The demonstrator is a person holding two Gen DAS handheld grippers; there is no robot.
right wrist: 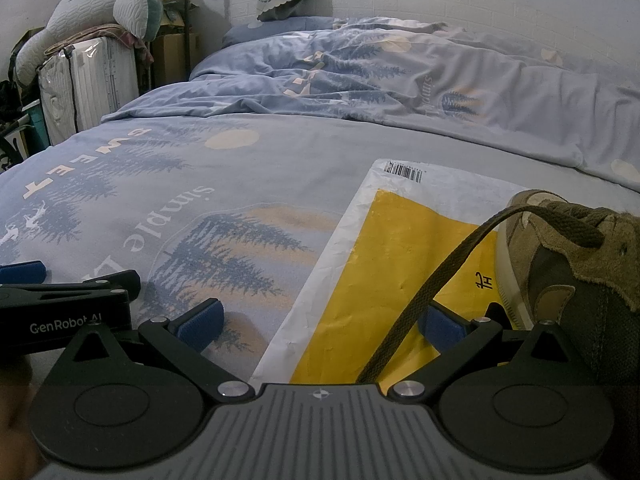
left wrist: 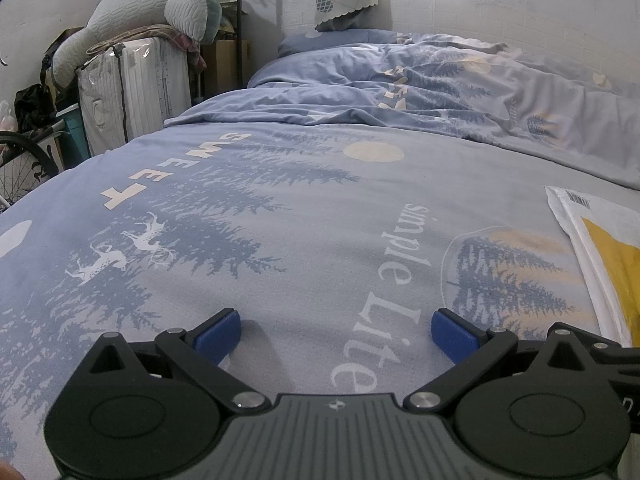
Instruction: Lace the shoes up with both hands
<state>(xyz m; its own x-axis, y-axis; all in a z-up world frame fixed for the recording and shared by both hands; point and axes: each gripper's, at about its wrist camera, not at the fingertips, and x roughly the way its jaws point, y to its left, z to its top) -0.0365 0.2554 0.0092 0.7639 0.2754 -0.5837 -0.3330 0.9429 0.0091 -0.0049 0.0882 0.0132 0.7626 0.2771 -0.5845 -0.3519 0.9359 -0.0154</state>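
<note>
So I have 2 grippers, 1 in each hand, and both hang low over the bed sheet (left wrist: 304, 216). My left gripper (left wrist: 336, 332) is spread wide with nothing in it. It waits off to the side, over bare sheet, and the shoe does not show in its view.

The shoe (right wrist: 576, 264) sits at the right on a yellow and white mailer bag (right wrist: 384, 264). I think the bag is there to keep the sheet clean. My right gripper (right wrist: 320, 322) is wide too. The brown lace (right wrist: 436, 276) runs from the shoe down across the gap, close to the right blue pad (right wrist: 444, 330), but nothing pinches it. I think the lace lies there so I can close on it next.
</note>
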